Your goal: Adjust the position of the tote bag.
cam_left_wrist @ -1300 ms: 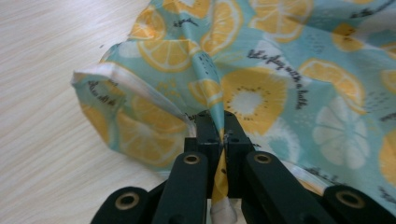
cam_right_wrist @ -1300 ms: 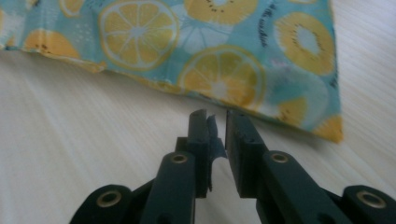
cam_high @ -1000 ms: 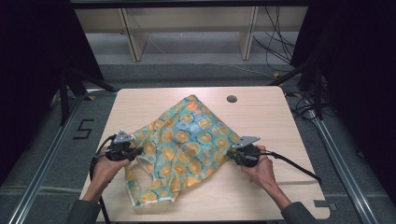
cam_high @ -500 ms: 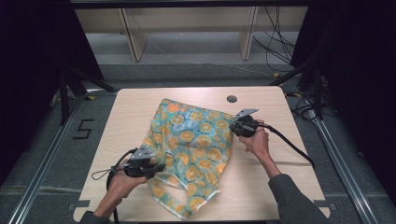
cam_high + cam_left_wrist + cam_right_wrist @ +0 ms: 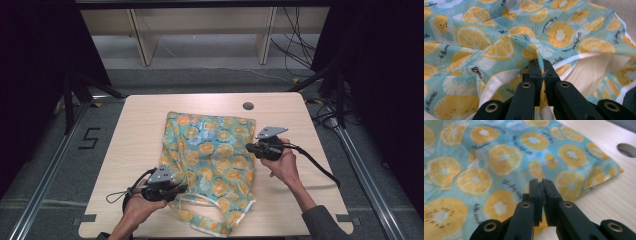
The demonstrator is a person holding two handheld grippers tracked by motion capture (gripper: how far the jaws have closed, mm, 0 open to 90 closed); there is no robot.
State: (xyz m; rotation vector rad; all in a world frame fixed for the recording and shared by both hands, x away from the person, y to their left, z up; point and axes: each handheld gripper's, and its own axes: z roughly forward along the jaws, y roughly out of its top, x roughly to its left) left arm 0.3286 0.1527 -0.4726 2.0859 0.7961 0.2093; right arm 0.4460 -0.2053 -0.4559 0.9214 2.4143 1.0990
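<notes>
the left gripper [image 5: 541, 65] is clamping a gathered fold of the citrus-print cloth [image 5: 210, 160], its jaws pressed together with the fabric and a white hem pinched between them. in the high view this left gripper [image 5: 181, 189] is sitting at the cloth's near left edge, a hand [image 5: 142, 207] wrapped around it and its cable looping beside it. the right gripper [image 5: 541, 182] is showing its jaws nearly together, having just been easing apart a little, with a thin edge of the cloth between them; whether the pads are pressing on it is unclear. it is sitting at the cloth's right edge [image 5: 248, 146]. the cloth is lying rumpled across the middle of the wooden counter [image 5: 130, 130], a round hole [image 5: 248, 106] just beyond its far corner.
</notes>
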